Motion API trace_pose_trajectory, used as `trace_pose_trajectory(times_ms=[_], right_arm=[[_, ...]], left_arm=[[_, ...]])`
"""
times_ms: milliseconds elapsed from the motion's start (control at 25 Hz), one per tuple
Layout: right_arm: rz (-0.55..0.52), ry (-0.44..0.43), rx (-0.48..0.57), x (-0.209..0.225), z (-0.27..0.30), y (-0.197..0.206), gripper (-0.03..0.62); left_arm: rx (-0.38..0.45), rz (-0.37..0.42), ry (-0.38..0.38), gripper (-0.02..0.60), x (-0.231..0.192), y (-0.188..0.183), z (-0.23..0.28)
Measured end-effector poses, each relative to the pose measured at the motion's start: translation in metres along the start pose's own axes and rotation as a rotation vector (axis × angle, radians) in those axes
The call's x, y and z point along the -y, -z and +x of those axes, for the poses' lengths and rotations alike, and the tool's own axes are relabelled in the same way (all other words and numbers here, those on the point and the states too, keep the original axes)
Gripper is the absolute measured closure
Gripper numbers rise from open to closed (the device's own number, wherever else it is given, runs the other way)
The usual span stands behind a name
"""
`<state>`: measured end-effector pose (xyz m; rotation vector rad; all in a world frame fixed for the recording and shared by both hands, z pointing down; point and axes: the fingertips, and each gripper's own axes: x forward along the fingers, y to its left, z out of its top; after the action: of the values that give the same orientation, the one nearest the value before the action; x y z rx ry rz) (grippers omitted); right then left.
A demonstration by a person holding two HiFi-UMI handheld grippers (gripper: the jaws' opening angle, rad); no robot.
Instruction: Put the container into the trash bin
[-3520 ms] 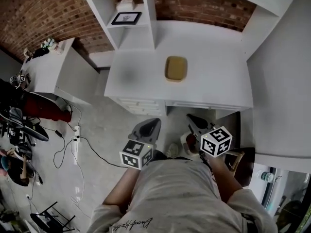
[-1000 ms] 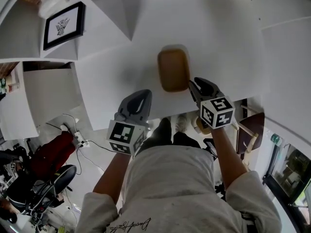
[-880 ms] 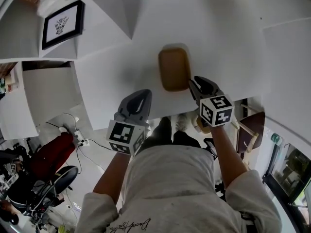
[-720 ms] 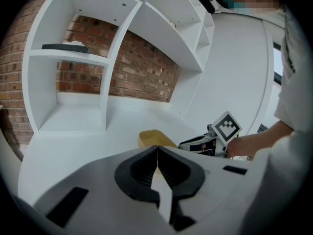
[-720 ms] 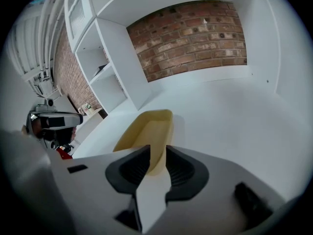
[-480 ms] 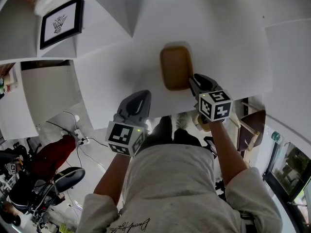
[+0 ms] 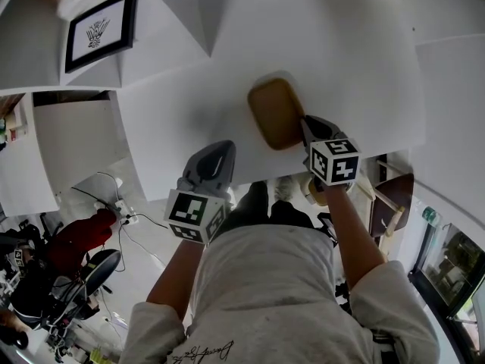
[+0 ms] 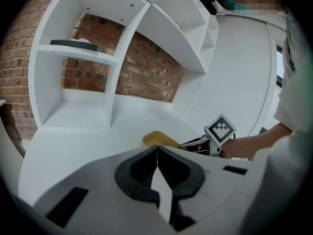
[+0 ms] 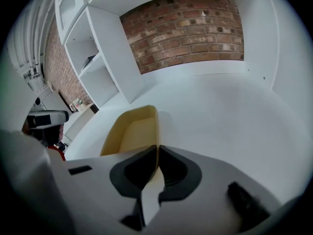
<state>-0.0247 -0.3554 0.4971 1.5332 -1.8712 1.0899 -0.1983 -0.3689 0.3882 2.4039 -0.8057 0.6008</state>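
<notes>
So the tan container (image 7: 274, 112) is on the white surface (image 7: 189, 105), a bit toward the near edge, roughly 12 o'clock from the person in the head view. Empty inside, open top, long side running away from the person. Can't really tell if its base is flat on the surface or a hair off it.

The right hand-held gripper (image 7: 309, 124) is at the container's 4 o'clock corner. In the right gripper view the jaws are pinched onto the right-hand wall of the container (image 9: 132, 131), with the thin rim sandwiched between the two dark pads, one inside the tub and one outside.

The left hand-held gripper (image 7: 217, 158) is off at the container's 7 o'clock, near it but not touching, over the front edge of the surface. In its own view the jaws are pressed together with nothing in them, and the container (image 8: 159, 139) peeks out just past the tips, the right one's marker cube (image 8: 220, 129) at about 2 o'clock from there.

White shelves (image 8: 93, 53) stand over the back of the surface with a brick wall (image 9: 188, 28) behind. There's a framed picture (image 7: 98, 30) in a shelf cubby at about 10 o'clock in the head view.
</notes>
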Motion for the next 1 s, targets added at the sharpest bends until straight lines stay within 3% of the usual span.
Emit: trace_pose_trajectory(times_ms=[1000], right_arm=[[0.06,-0.039,0.083,-0.015,-0.041,-0.012,0.556]], left_arm=[[0.052,0.028,0.012,0.565,0.016,-0.007,-0.021]])
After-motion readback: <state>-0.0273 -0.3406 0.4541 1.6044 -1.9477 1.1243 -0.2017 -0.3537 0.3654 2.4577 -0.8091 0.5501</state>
